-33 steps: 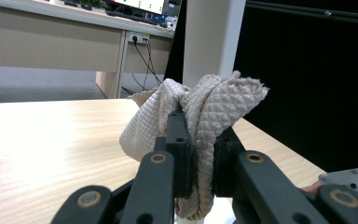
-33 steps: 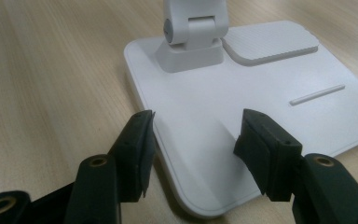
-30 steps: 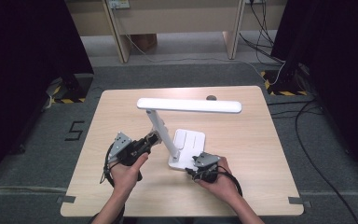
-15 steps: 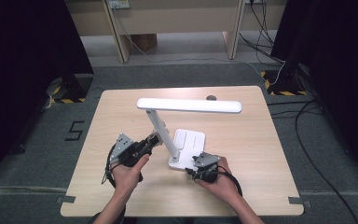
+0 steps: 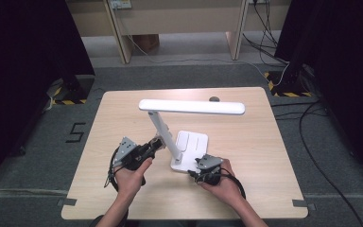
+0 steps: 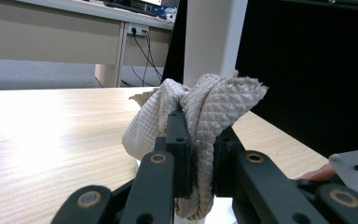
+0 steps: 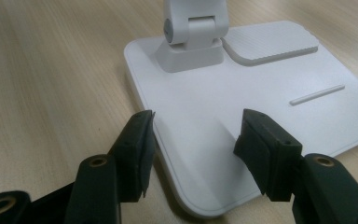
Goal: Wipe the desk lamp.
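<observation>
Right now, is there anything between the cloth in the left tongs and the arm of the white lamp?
Nothing visible. The left tongs are shut on the cloth, and the lamp arm rises directly behind it, with no other object between them. Whether cloth and arm already touch I cannot tell.

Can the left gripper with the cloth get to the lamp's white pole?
Probably yes. The left gripper, shut on the cloth, sits right beside the lamp's pole with nothing between them.
</observation>
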{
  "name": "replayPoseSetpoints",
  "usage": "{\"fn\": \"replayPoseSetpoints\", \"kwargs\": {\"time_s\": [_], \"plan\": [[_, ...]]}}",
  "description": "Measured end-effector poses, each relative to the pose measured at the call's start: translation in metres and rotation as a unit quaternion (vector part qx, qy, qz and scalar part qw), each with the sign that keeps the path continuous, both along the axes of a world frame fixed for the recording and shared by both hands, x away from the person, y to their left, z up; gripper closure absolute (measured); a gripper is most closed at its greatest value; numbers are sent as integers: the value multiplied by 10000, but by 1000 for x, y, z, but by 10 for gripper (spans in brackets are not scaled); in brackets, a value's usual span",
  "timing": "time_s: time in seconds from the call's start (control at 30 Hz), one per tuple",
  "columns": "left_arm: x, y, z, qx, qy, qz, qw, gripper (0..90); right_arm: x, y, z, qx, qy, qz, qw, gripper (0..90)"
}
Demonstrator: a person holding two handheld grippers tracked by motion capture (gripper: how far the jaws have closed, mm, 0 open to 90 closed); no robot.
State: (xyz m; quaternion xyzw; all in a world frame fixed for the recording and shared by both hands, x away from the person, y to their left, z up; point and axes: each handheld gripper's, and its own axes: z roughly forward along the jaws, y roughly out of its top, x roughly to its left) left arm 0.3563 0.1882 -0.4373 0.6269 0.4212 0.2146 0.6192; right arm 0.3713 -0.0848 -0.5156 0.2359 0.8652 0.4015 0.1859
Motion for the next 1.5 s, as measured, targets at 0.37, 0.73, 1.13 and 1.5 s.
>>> {"fn": "replayPoseSetpoints", "kwargs": {"time_s": [0.37, 0.73, 1.13, 1.5], "plan": [[0, -2, -3, 114, -3, 17, 9999, 809, 0, 0, 0, -2, -1, 0, 10000, 457], [-2, -4, -4, 280, -43, 21, 9996, 807, 1, 0, 0, -1, -27, 2, 10000, 457], [-6, -6, -4, 526, -130, -14, 9985, 794, 0, 0, 0, -10, -31, 0, 10000, 457], [-4, -9, -12, 647, -5, -83, 9979, 791, 0, 0, 0, -11, -32, -2, 10000, 457]]}}
